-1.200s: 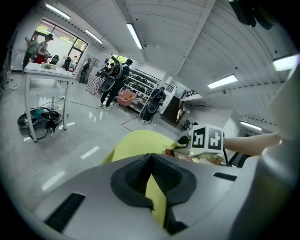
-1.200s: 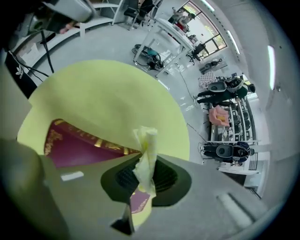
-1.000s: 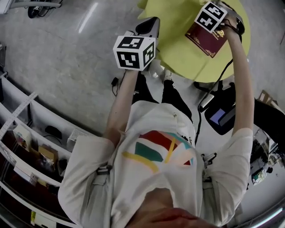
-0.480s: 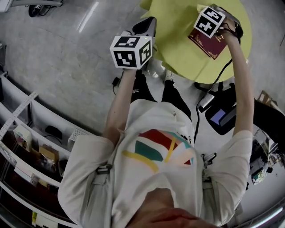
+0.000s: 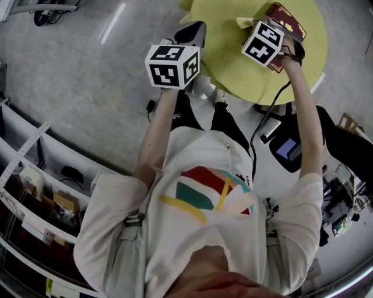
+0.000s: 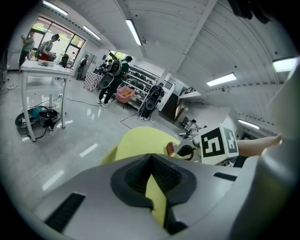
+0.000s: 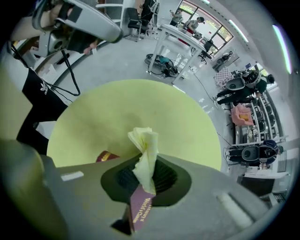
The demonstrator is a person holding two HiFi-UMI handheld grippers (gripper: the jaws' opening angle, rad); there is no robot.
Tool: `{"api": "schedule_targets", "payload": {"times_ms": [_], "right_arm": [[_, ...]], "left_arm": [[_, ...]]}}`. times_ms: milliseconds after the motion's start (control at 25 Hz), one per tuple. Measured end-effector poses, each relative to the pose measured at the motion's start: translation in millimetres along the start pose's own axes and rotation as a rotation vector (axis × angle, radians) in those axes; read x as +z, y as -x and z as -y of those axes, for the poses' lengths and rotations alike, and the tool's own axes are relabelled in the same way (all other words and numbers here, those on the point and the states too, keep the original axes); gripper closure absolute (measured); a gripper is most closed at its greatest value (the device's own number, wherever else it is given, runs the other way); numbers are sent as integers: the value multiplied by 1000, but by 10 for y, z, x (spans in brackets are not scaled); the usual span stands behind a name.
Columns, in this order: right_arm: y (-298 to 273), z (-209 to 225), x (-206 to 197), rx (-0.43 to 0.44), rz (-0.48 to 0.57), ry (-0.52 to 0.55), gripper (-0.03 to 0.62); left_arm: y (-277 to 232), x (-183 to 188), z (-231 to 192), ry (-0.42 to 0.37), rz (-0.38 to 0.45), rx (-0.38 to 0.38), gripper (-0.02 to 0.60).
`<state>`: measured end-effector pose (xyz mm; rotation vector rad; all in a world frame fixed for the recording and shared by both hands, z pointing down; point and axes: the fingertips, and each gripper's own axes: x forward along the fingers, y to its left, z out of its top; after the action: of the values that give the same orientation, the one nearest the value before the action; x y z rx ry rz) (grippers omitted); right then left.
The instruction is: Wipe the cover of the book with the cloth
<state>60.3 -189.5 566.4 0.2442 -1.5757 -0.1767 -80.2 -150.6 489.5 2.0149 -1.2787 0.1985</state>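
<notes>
A dark red book (image 5: 288, 17) with gold print lies on the round yellow table (image 5: 230, 58). My right gripper (image 5: 252, 28) is over the book's near side, shut on a crumpled pale yellow cloth (image 5: 243, 23). In the right gripper view the cloth (image 7: 144, 152) sticks up from between the pressed fingers of the gripper (image 7: 146, 174), and the book (image 7: 139, 208) shows right under them. My left gripper (image 5: 195, 34) hovers at the table's left edge, shut with nothing in it. In its own view, this gripper (image 6: 151, 164) looks across the table (image 6: 136, 143) toward the book (image 6: 170, 148).
A black bag and cables (image 5: 288, 151) lie on the floor by the person's right side. Shelves (image 5: 35, 192) run along the left. A white table over a cable bundle (image 6: 37, 89) and several people (image 6: 112, 77) stand far off in the room.
My right gripper has pulled left and toward the person with the cloth, so more of the book's cover shows beyond it. The left gripper has barely moved.
</notes>
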Motion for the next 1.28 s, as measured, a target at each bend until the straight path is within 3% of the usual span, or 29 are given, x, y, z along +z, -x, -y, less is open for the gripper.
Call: {"api": "schedule_targets", "payload": {"times_ms": [440, 760, 920, 1080, 1280], "right_arm": [[176, -799, 268, 107, 142, -53, 564], [236, -933, 254, 126, 187, -91, 564], [366, -782, 307, 88, 247, -148, 564], [716, -417, 344, 24, 380, -311, 563], [1527, 142, 106, -196, 583, -594, 563]], "left_arm": [[-108, -123, 128, -8, -41, -23, 566], [-228, -111, 367, -34, -48, -62, 566], [-240, -13, 479, -57, -36, -73, 566], [-248, 156, 609, -70, -12, -66, 566], [-176, 522, 1165, -155, 49, -147, 566]]}}
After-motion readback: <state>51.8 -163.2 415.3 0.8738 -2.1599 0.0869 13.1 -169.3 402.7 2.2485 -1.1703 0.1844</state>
